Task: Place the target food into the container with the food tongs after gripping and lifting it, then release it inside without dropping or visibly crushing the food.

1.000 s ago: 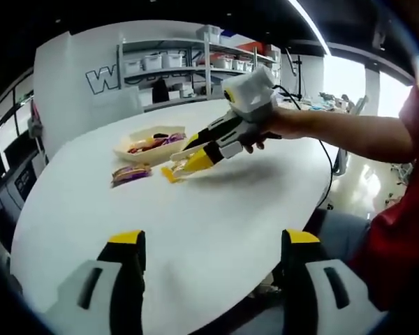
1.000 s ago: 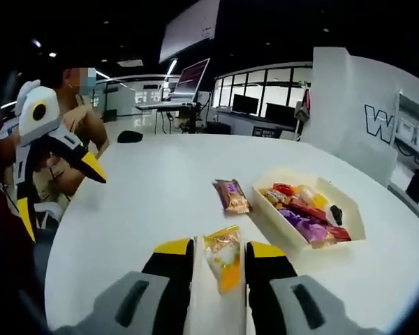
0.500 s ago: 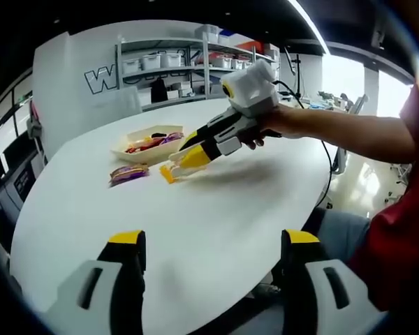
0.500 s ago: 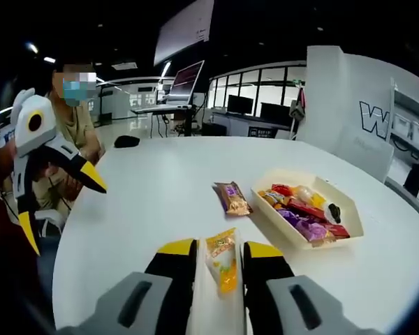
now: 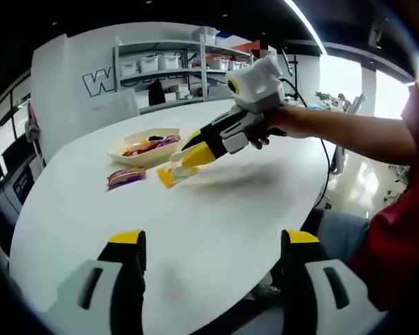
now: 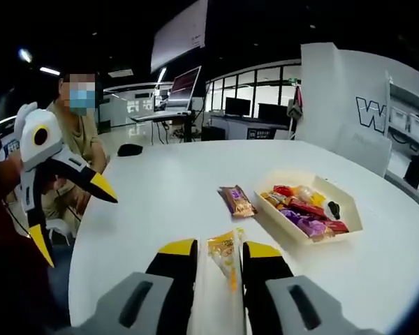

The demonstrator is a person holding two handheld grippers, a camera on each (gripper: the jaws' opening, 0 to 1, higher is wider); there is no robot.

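Note:
A yellow snack packet (image 6: 224,254) sits between the jaws of my right gripper (image 6: 220,249), which is shut on it. In the left gripper view this right gripper (image 5: 184,158) holds the packet (image 5: 172,175) just above the white table (image 5: 223,202), a short way from the white tray (image 5: 135,159). The tray (image 6: 347,207) holds several wrapped snacks. A brown-purple packet (image 6: 236,200) lies on the table beside the tray. My left gripper (image 5: 213,241) stands open over the table's near edge with nothing between its jaws, and its open jaws (image 6: 77,222) appear at the left of the right gripper view.
A person (image 6: 70,132) sits behind the table's far edge. Shelves with boxes (image 5: 174,66) stand behind the table. A dark object (image 6: 129,149) lies at the table's far side. An arm (image 5: 349,132) reaches over the table's right part.
My right gripper has risen a little with the yellow packet, lifting it off the table. The left gripper has stayed open in place.

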